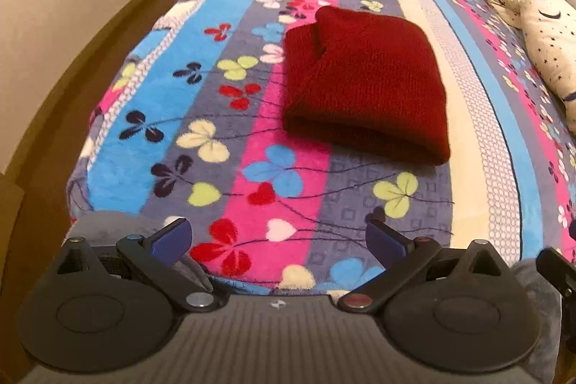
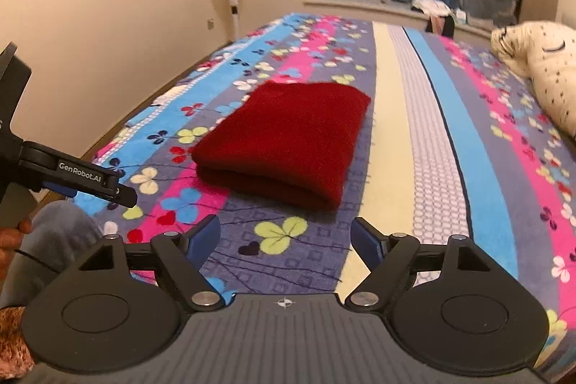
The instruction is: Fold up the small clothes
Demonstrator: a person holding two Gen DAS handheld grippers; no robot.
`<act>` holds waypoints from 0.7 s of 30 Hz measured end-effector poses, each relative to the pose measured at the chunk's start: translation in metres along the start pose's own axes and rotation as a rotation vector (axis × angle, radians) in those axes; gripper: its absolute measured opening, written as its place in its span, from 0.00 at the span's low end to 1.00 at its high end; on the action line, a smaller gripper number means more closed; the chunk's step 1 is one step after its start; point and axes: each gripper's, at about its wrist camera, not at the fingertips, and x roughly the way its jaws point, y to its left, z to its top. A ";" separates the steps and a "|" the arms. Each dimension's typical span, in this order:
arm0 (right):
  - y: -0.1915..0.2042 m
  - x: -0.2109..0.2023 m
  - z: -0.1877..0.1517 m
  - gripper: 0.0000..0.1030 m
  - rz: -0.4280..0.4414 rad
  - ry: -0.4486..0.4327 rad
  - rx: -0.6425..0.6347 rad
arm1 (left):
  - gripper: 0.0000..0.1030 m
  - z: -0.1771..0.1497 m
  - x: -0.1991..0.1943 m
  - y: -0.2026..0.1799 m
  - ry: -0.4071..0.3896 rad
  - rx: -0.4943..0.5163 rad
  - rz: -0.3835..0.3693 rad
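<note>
dark red knit sweater (image 1: 363,81) folded into a neat, thick rectangle.

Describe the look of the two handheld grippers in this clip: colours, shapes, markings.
Both the left gripper and the right gripper have matte black linkage arms with silver pivot pins, round black discs either side, a ribbed grey body bearing a small white emblem, and blue fingers. Seen from the right wrist, the left gripper's arm reads "GenRobot.AI" in white.
</note>
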 end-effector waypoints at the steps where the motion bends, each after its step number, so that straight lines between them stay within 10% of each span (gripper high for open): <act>1: 0.001 -0.002 0.001 0.79 0.001 -0.004 0.002 | 1.00 -0.001 -0.005 -0.002 -0.005 0.005 -0.002; 21: -0.005 0.013 0.002 0.79 0.004 0.050 0.036 | 1.00 0.005 -0.001 -0.004 0.031 -0.042 0.010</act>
